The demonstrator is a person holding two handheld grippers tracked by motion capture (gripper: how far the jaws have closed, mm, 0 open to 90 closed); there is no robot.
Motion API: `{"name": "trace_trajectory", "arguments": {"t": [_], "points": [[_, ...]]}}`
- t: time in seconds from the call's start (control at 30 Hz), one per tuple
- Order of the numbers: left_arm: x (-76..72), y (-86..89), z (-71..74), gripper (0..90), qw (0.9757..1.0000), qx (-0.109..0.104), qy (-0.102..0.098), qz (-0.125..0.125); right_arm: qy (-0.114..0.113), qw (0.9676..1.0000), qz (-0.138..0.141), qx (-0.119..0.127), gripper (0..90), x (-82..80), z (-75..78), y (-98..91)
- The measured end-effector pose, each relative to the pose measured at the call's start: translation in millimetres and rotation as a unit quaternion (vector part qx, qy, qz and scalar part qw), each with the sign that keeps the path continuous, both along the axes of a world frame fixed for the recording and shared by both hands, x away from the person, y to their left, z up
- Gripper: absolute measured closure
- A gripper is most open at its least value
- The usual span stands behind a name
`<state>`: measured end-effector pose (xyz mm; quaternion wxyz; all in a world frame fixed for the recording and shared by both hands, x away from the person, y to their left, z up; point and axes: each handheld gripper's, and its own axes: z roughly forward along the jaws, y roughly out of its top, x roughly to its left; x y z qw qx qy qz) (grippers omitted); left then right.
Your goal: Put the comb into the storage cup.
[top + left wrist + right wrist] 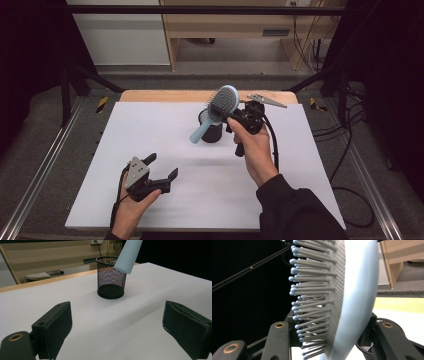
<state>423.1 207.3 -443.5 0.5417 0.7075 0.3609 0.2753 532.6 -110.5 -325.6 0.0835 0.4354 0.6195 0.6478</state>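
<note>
My right gripper [226, 114] is shut on the head of a light-blue hairbrush [220, 106], held tilted above a black mesh cup [212, 131] that stands upright on the white table sheet [200, 165]. The brush handle [200, 134] slants down past the cup's front left; I cannot tell whether it touches the rim. In the right gripper view the hairbrush [352, 300] sits between the jaws, bristles to the left. My left gripper [161, 166] rests open near the front left, nothing between its fingers. In its view the mesh cup [110, 280] stands ahead with the handle tip [128, 255] above it.
A wooden table edge [165, 96] runs along the back. A person's hands and a dark sleeve [295, 210] come in from the bottom. A black cable [272, 145] trails from the right gripper. Metal rails flank the table on both sides.
</note>
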Motion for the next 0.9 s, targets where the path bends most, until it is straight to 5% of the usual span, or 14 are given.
{"name": "trace_trajectory", "arguments": {"t": [0.9], "points": [[-0.3,2.3,1.4,8.8,0.9999,-0.006,-0.010,0.005,-0.002,0.9997,-0.023,0.012,51.2,9.3,6.8,-5.1]]}}
